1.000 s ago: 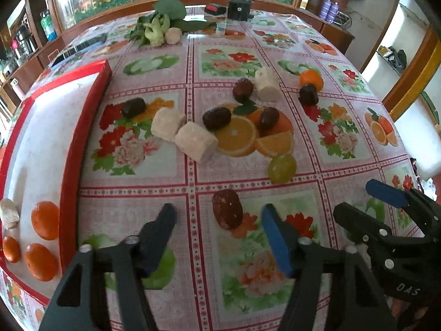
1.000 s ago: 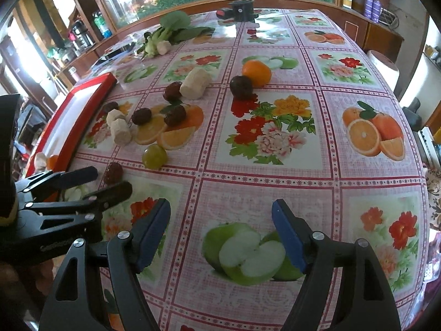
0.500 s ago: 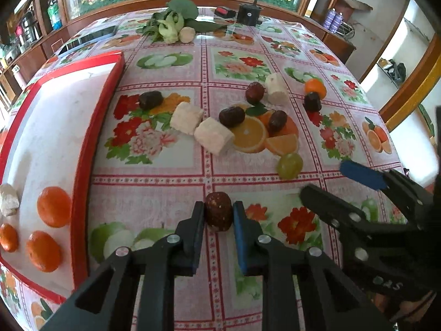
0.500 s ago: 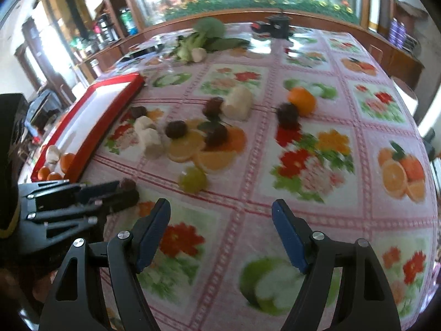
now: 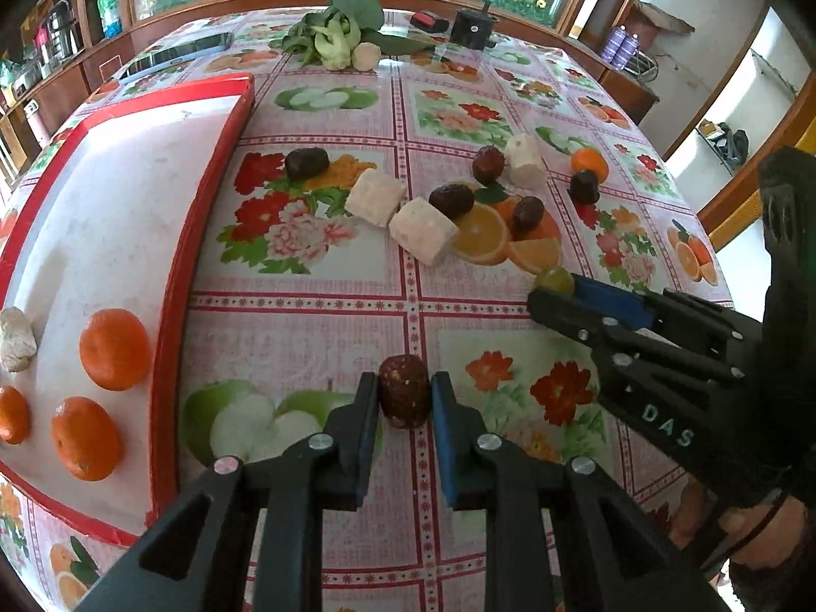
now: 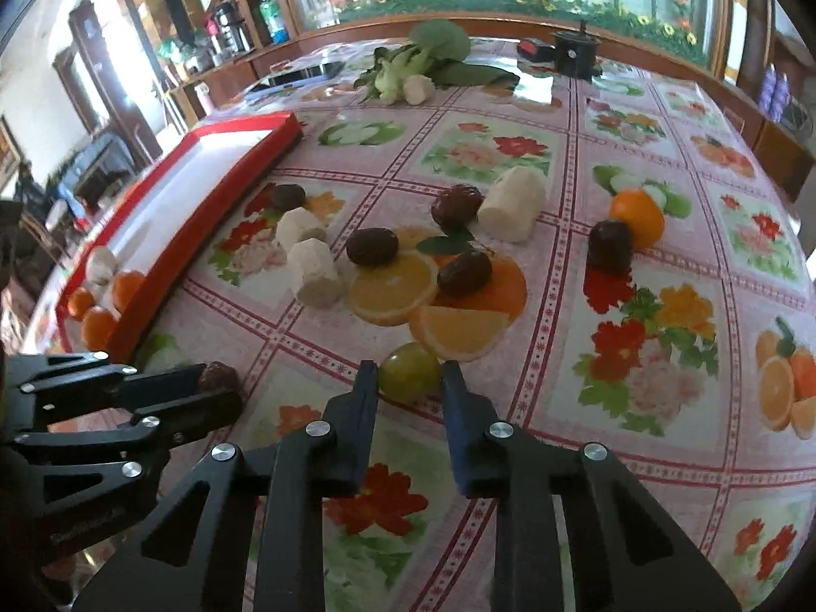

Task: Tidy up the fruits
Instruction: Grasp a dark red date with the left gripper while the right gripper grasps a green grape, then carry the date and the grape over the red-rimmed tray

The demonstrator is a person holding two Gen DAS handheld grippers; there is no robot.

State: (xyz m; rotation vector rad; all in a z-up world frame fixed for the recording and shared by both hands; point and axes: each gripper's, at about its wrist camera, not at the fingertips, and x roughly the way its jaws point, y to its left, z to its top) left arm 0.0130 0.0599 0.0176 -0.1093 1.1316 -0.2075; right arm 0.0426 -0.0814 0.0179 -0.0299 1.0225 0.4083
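My left gripper [image 5: 404, 400] is shut on a dark red date [image 5: 403, 387], held upright just above the flowered tablecloth. In the right wrist view that date [image 6: 217, 375] shows at the left gripper's tip. My right gripper [image 6: 410, 382] has its jaws closing on a green grape [image 6: 410, 367], and both pads touch its sides. The grape [image 5: 553, 278] also shows at the right gripper's tip in the left wrist view. A red-rimmed white tray [image 5: 204, 194] lies to the left, holding three oranges [image 5: 115, 349] and a white chunk [image 5: 15, 339].
Loose on the cloth beyond the grippers lie several dates [image 6: 372, 246], three white chunks [image 6: 313, 270] and an orange [image 6: 637, 217]. Leafy greens [image 5: 331, 35] and a black pot [image 5: 474, 28] stand at the far edge. A hand [image 5: 755, 525] holds the right gripper.
The left gripper closed on the date and has drifted left with it. The right gripper swung in towards the grape and its wide jaws came together on it.
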